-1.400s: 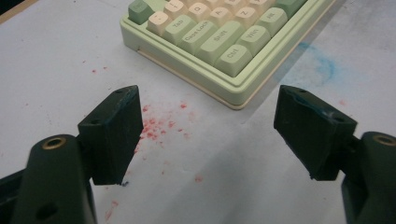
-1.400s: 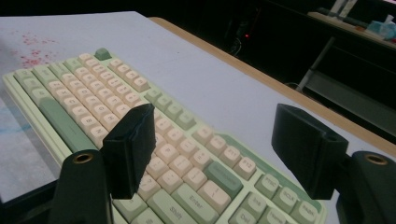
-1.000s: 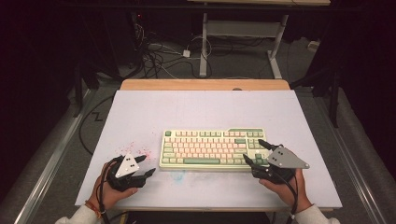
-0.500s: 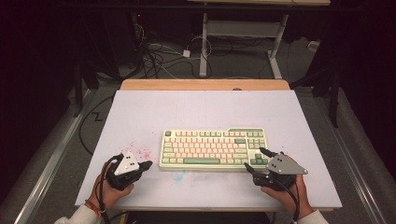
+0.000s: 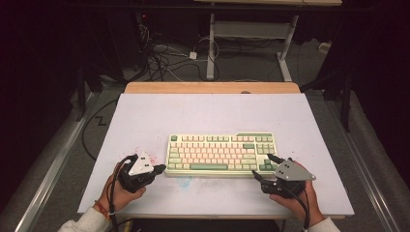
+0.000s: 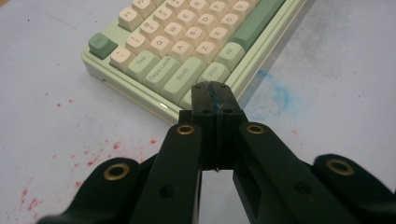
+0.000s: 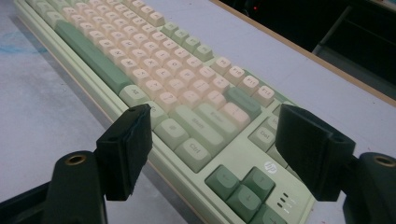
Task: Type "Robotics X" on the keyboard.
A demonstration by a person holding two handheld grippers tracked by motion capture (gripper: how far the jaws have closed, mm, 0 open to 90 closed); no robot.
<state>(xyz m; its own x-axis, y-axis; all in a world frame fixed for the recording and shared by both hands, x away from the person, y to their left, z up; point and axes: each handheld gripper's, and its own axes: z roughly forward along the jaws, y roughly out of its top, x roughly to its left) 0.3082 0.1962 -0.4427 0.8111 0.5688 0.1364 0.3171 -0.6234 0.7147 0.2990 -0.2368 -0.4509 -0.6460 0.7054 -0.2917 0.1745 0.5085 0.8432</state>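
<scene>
My left gripper (image 5: 159, 168) has just snapped shut on nothing beside the green-and-cream plastic keyboard (image 5: 220, 153); the right gripper (image 5: 262, 167) stands wide across its corner, ready to grip.

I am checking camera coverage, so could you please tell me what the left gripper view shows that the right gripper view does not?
Left gripper view alone: the left gripper with jaws shut and nothing between them, red specks on the table, and the Caps Lock key.
Right gripper view alone: the right gripper with jaws open over the keyboard's corner, and the arrow keys.
Both: the green and cream keyboard and its long green spacebar.
</scene>
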